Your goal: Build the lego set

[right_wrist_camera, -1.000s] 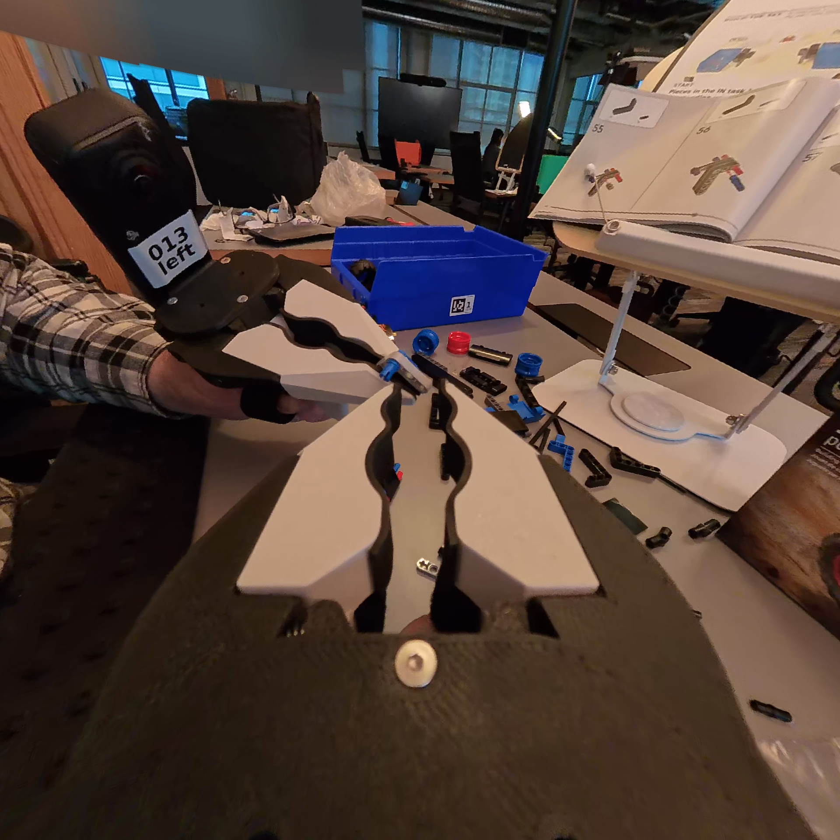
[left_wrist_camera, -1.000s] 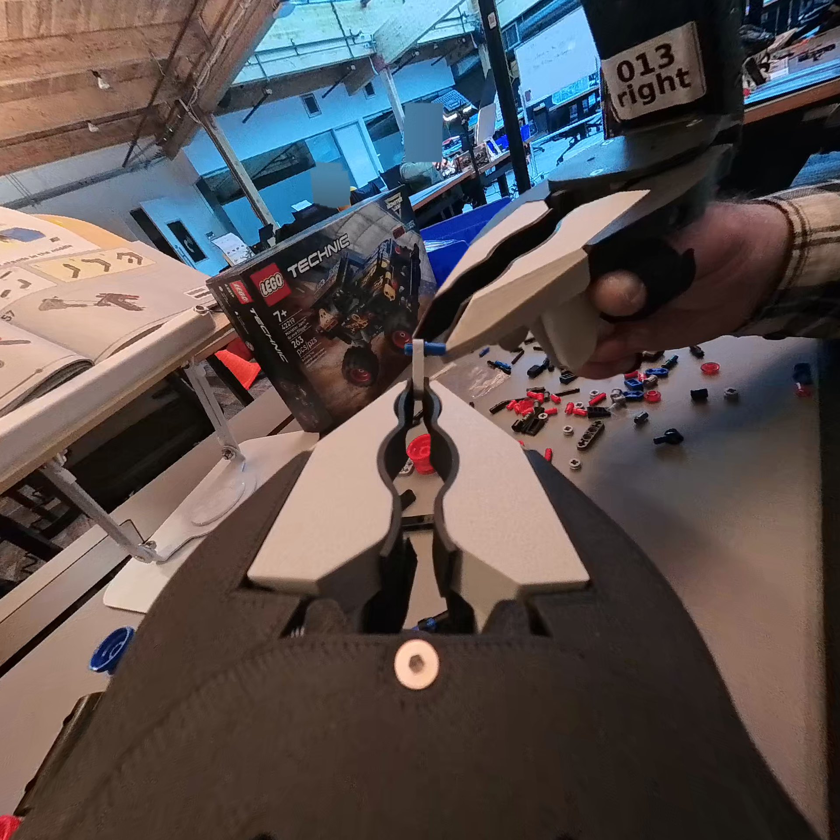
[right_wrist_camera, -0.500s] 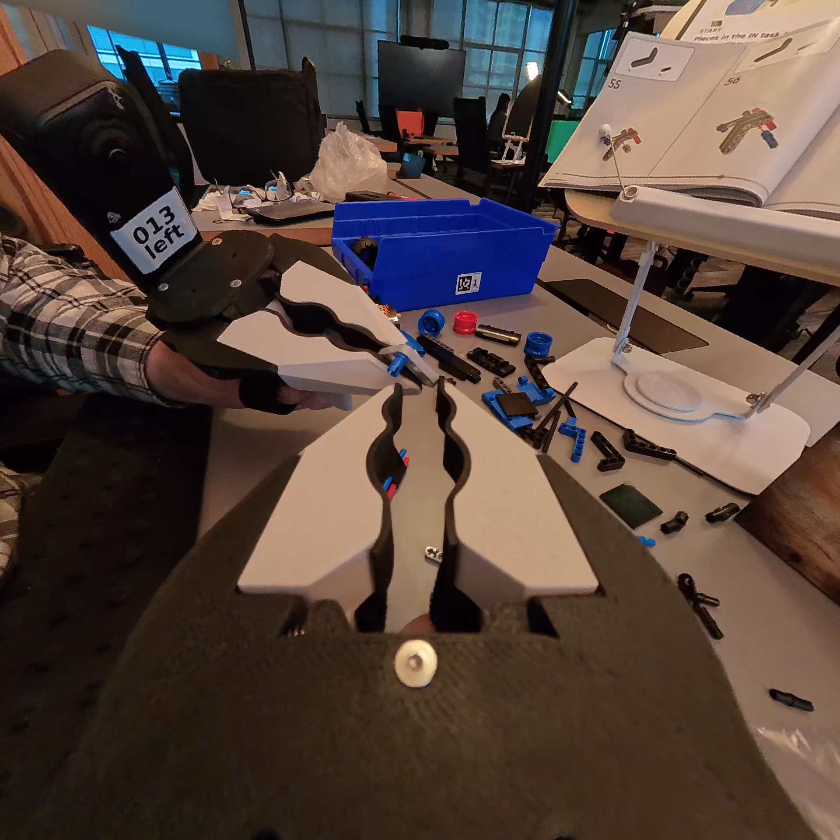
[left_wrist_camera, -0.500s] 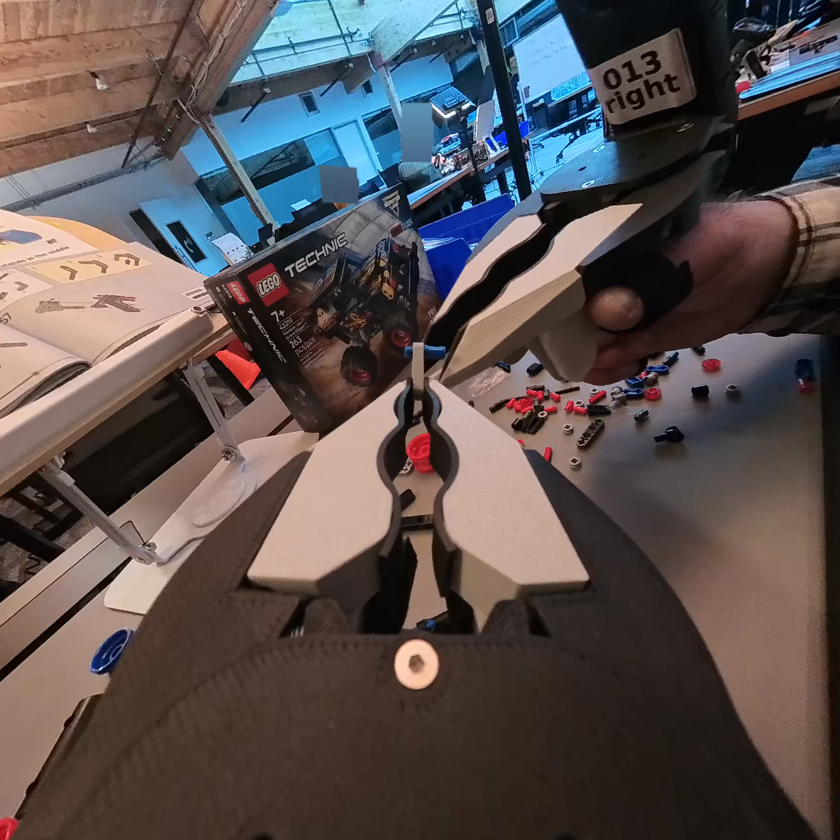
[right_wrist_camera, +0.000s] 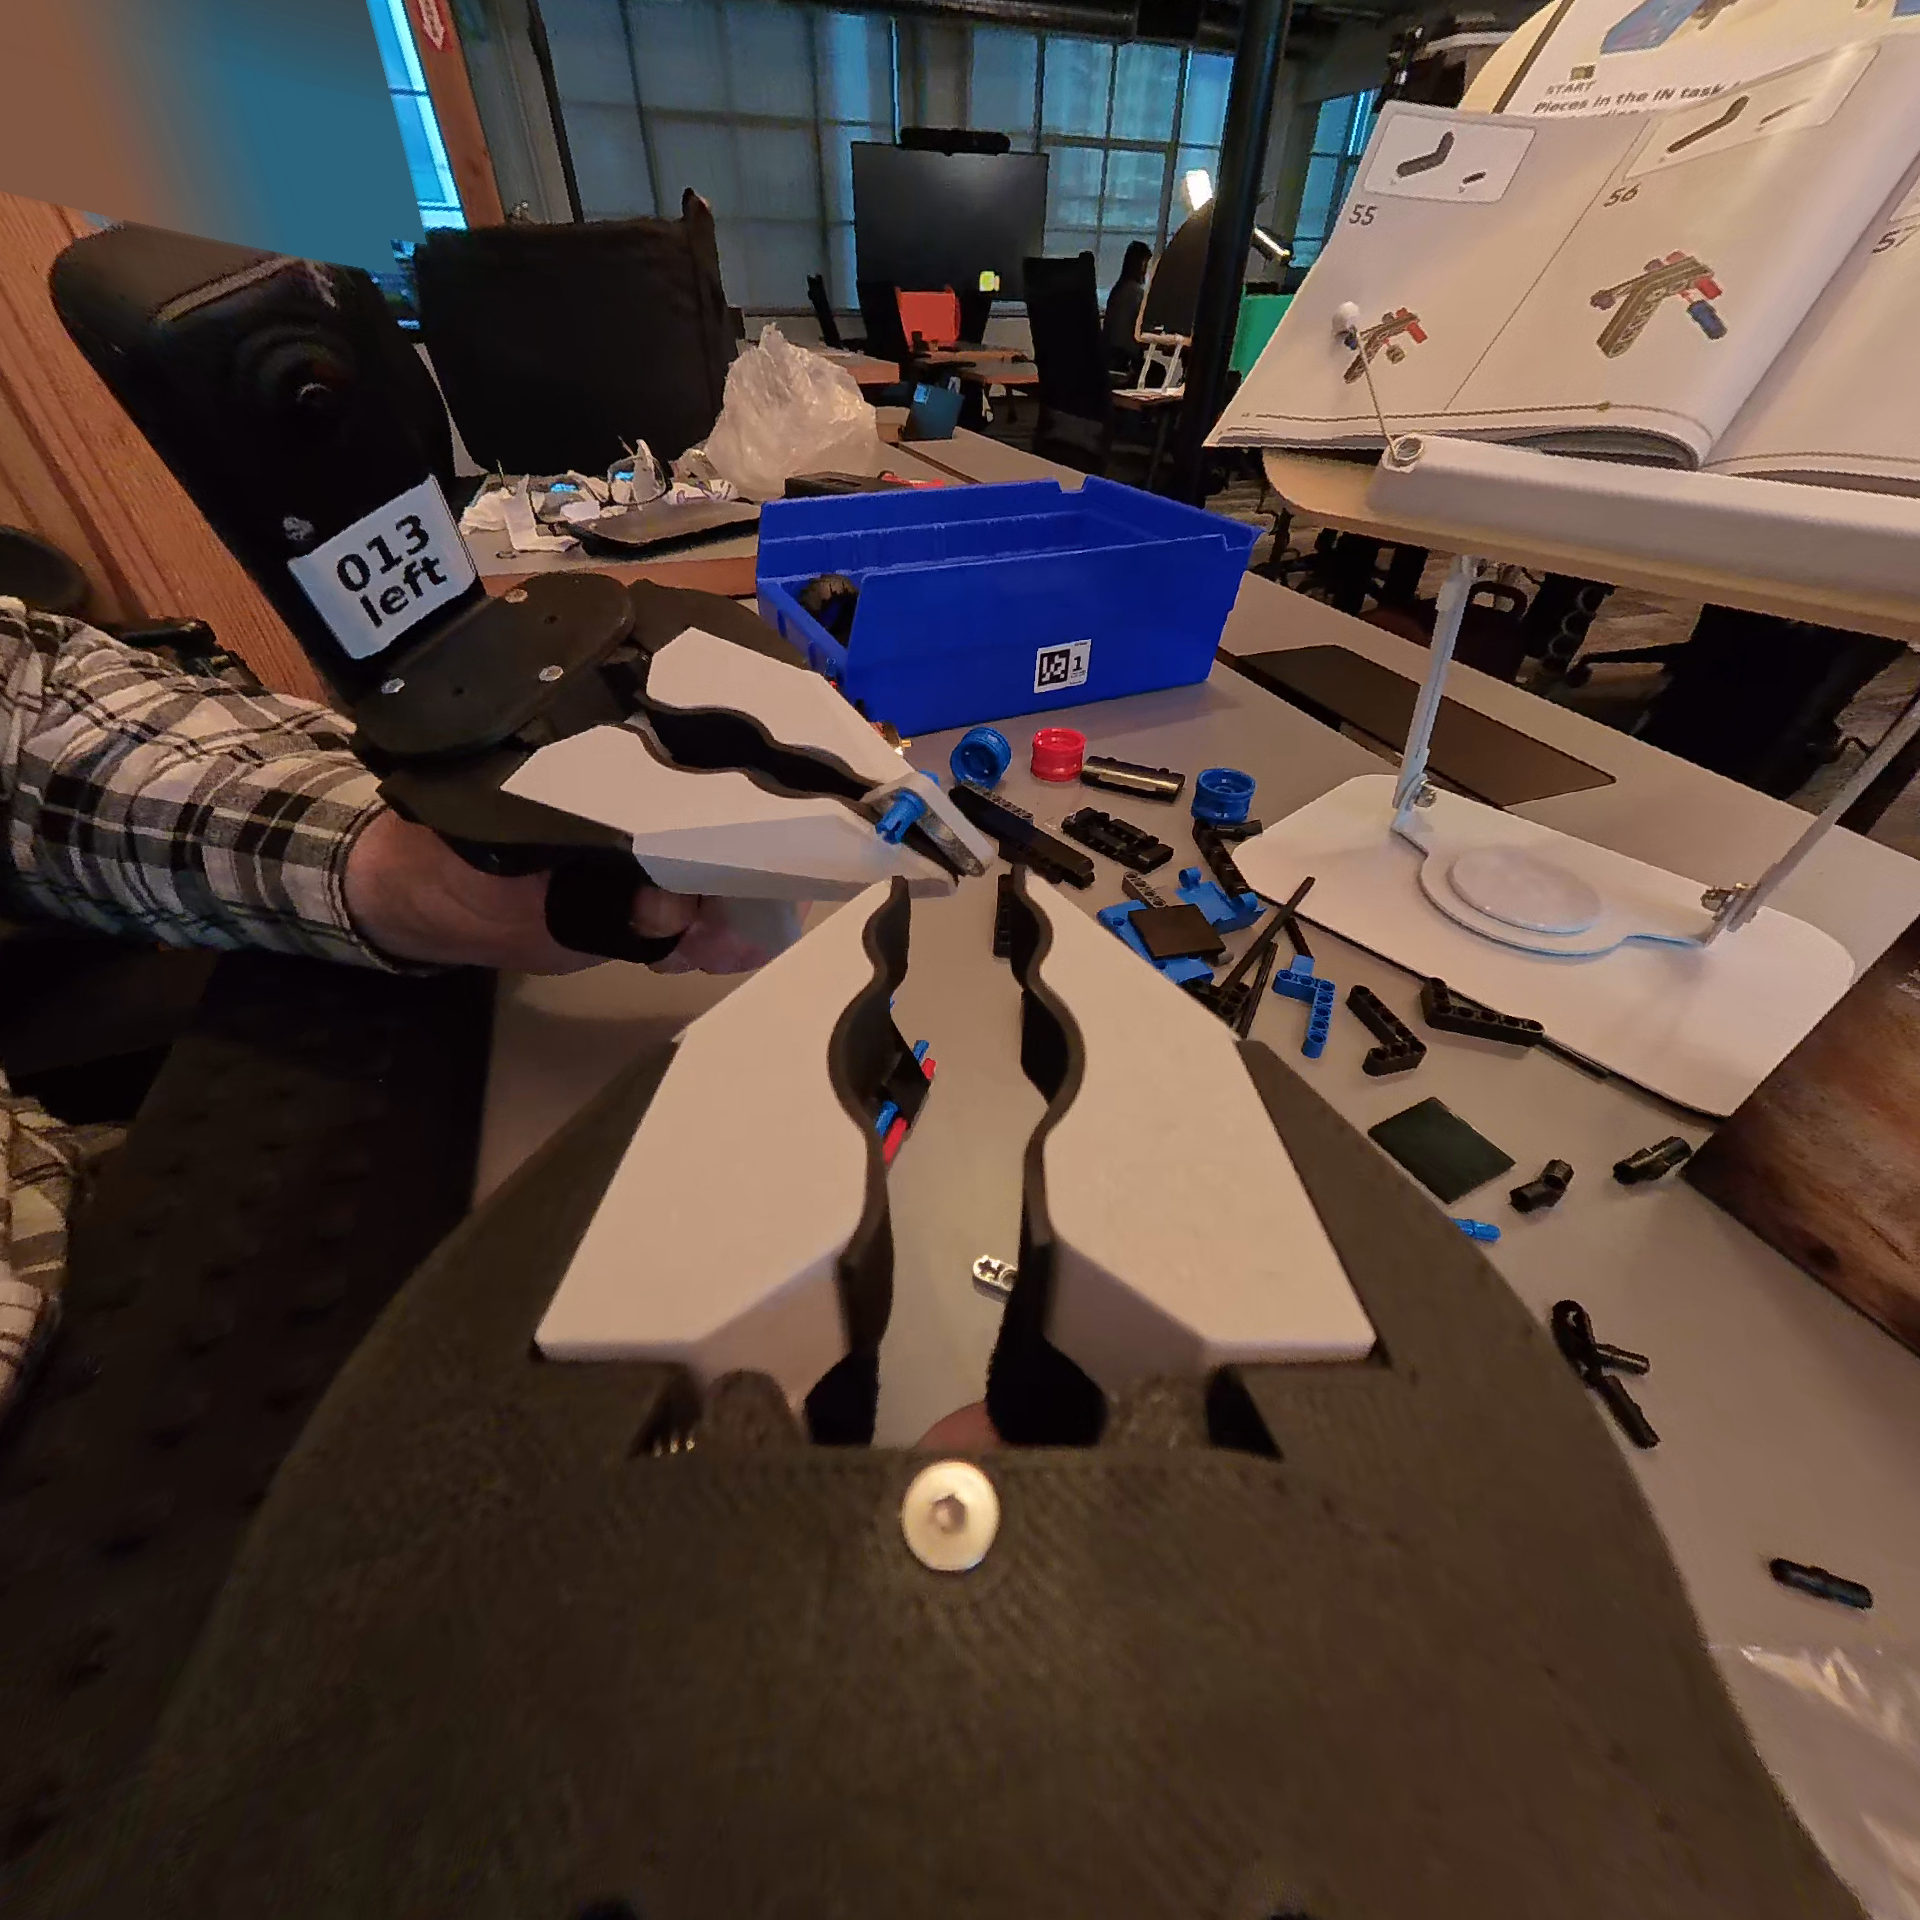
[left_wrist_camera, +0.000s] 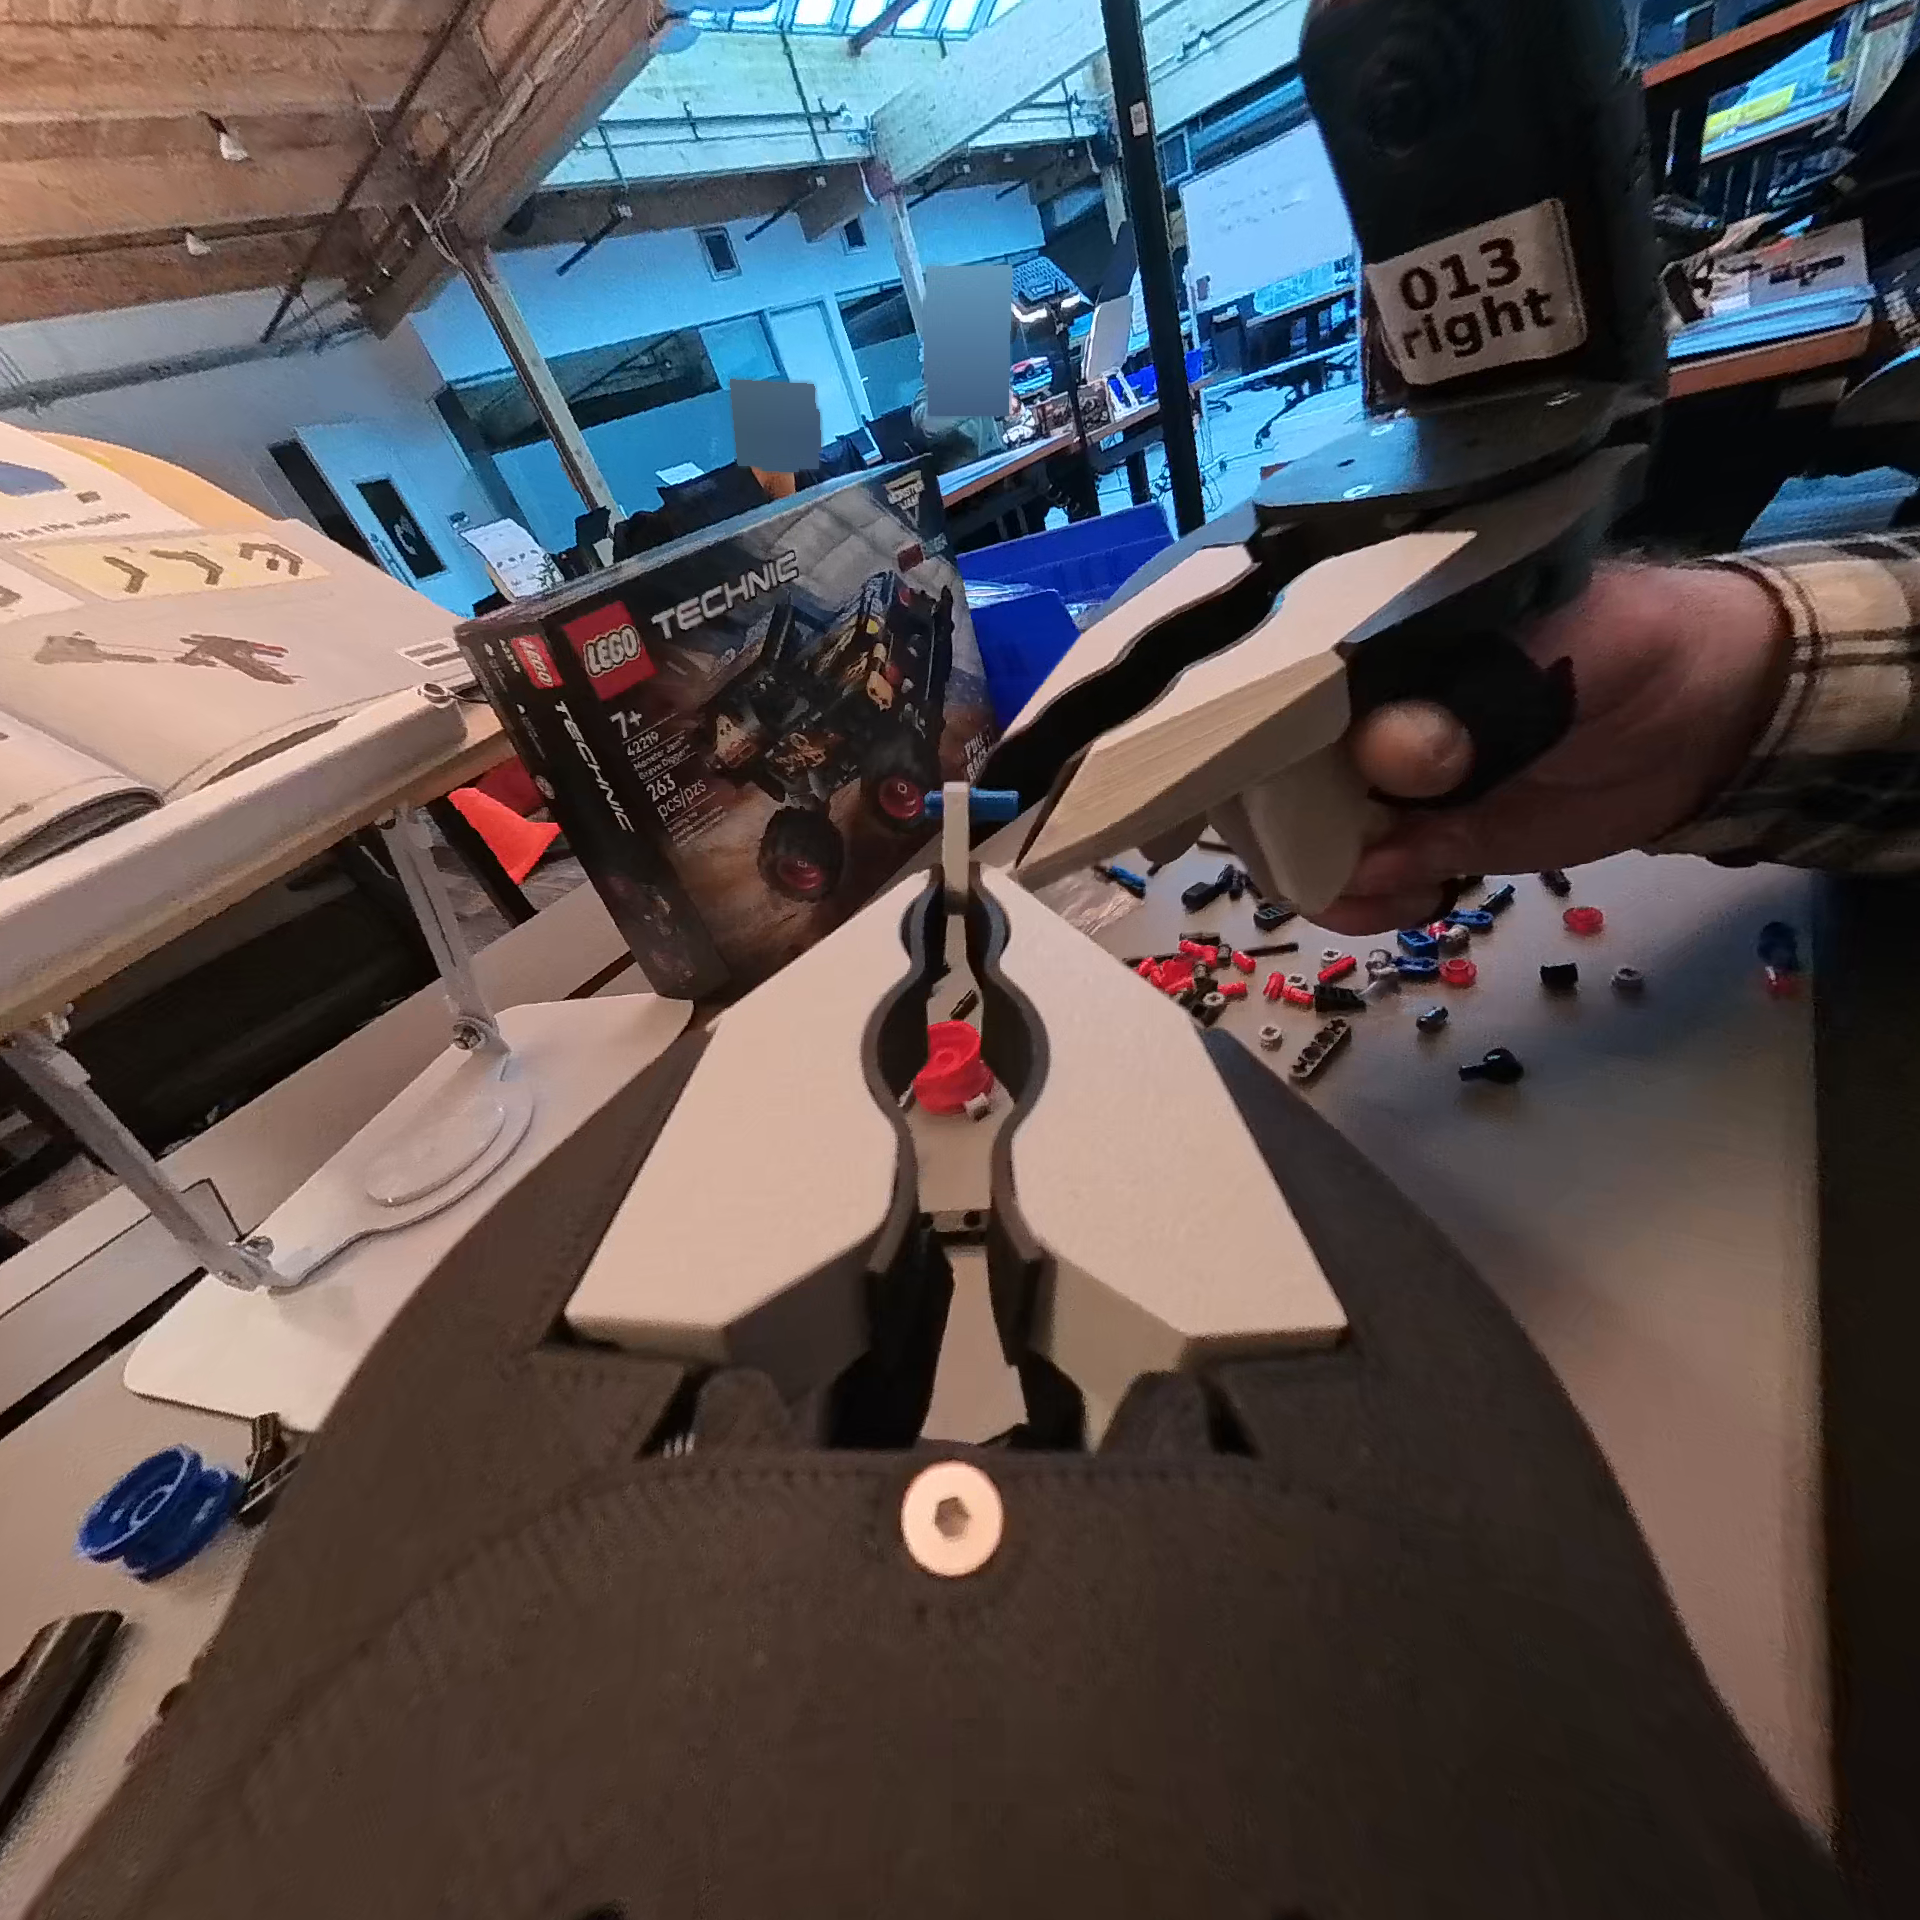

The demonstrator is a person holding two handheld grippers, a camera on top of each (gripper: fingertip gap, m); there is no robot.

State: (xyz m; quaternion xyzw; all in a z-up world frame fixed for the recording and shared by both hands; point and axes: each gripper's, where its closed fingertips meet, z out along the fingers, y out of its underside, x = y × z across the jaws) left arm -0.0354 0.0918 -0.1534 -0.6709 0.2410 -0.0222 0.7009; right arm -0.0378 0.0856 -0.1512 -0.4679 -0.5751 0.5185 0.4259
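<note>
My left gripper (left_wrist_camera: 956,894) is shut on a thin light-grey beam (left_wrist_camera: 956,847) that stands up from its tips. A blue pin (left_wrist_camera: 971,802) crosses the top of the beam. My right gripper (left_wrist_camera: 1003,810) comes in from the upper right, its tips right at the pin's end. In the right wrist view my right gripper (right_wrist_camera: 956,883) is open and empty. The left gripper (right_wrist_camera: 951,862) sits just beyond its tips with the blue pin (right_wrist_camera: 899,816) sticking out. Both are held above the grey table (left_wrist_camera: 1558,1195).
The set's box (left_wrist_camera: 727,748) stands behind. An open instruction book (right_wrist_camera: 1610,291) rests on a white stand (right_wrist_camera: 1538,914). A blue bin (right_wrist_camera: 997,613) is at the back. Loose red, blue and black pieces (left_wrist_camera: 1299,977) lie scattered, with more (right_wrist_camera: 1143,842) by the stand. A red hub (left_wrist_camera: 948,1065) lies below the fingers. Less than 4 cm separates the two grippers' tips. From either gripper's tips it is about 30 cm to the open instruction book (right_wrist_camera: 1610,291).
The right gripper has tilted and shifted slightly while its tips stay by the blue pin. The left gripper still holds the beam in the same place.
</note>
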